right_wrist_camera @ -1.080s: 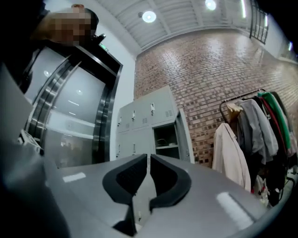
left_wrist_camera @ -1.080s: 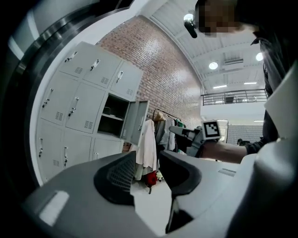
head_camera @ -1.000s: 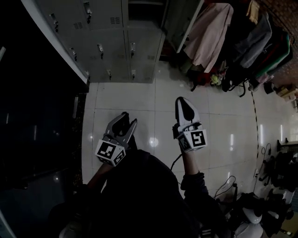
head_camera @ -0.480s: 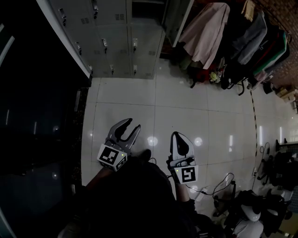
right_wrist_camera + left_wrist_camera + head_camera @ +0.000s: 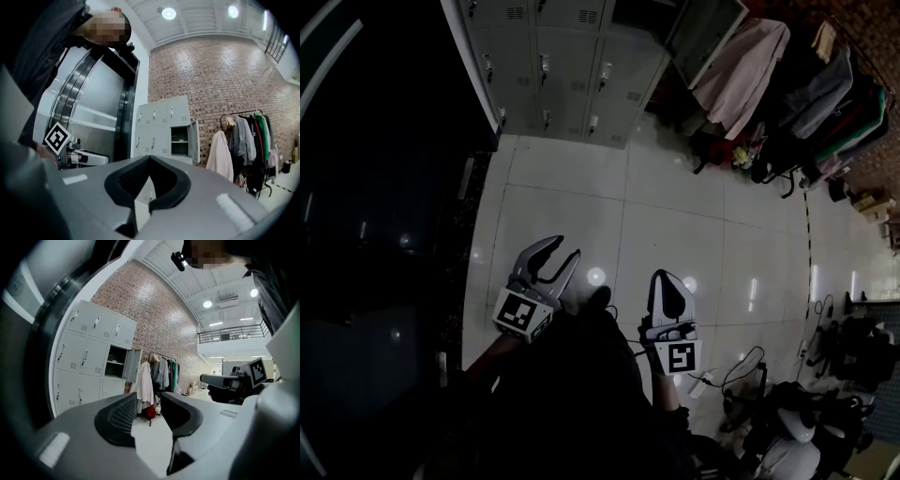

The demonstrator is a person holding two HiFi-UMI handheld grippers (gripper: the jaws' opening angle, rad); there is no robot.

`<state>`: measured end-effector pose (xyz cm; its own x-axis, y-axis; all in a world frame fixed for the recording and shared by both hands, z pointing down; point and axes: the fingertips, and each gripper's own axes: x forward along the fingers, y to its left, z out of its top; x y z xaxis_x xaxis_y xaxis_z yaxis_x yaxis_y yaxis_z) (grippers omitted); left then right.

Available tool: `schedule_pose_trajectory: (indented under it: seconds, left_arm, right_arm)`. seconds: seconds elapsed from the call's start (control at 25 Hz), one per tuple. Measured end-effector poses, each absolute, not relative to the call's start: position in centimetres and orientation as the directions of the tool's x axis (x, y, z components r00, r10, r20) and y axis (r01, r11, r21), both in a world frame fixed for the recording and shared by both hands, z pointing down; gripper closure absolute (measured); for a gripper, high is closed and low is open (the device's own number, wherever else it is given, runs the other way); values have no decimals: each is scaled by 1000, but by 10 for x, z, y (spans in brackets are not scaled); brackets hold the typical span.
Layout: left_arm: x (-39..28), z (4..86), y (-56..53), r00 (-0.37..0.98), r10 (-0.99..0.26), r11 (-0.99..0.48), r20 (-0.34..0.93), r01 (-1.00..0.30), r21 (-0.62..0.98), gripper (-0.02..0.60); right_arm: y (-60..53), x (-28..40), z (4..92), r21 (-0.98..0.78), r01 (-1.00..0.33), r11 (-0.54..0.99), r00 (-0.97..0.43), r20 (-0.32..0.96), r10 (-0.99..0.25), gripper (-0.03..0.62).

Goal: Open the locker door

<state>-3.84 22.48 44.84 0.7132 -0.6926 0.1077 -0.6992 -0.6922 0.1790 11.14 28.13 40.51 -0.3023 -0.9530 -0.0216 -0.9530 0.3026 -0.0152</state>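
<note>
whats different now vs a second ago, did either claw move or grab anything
The right claw pulled back toward the person and ended shut, with nothing between its jaws. The head view swung, so the lockers now sit further right and higher in it. The left claw stayed open and empty in about the same spot, and one locker door stands open as before. Nothing was grabbed or let go.

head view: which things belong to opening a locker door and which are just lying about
Job: grey metal lockers; left gripper, open; right gripper, shut.
Lying about: pale pink coat; dark clothes on a rack.
</note>
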Motion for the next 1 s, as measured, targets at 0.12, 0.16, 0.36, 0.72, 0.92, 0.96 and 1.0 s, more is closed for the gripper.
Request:
schedule_pose_trajectory:
  seconds: [0.12, 0.16, 0.36, 0.72, 0.92, 0.96, 1.0]
  left_arm:
    - [-64, 449, 236, 706, -700, -686, 108, -707, 172, 419]
    - [-71, 448, 239, 702, -704, -683, 106, -710, 171, 419]
    - [-96, 447, 261, 697, -710, -674, 103, -715, 186, 419]
    - [-107, 448, 288, 697, -711, -670, 95, -712, 210, 419]
    - [-108, 448, 298, 689, -717, -662, 102, -720, 207, 420]
    - [-108, 447, 298, 688, -719, -662, 98, -721, 204, 420]
    - [-108, 446, 299, 687, -720, -661, 97, -722, 203, 420]
  right_arm:
    - [293, 94, 403, -11, -960, 281, -280, -32, -959, 593]
    - [296, 90, 403, -10, -962, 274, -274, -34, -961, 594]
    - [311, 72, 404, 8, -963, 268, -268, -3, -963, 594]
    - [322, 60, 400, 14, -959, 285, -285, -17, -958, 594]
    - [323, 58, 400, 7, -956, 294, -294, -13, -956, 594]
    - [323, 58, 400, 5, -956, 294, -294, -12, -956, 594]
    - [323, 58, 400, 3, -956, 294, -294, -11, -956, 594]
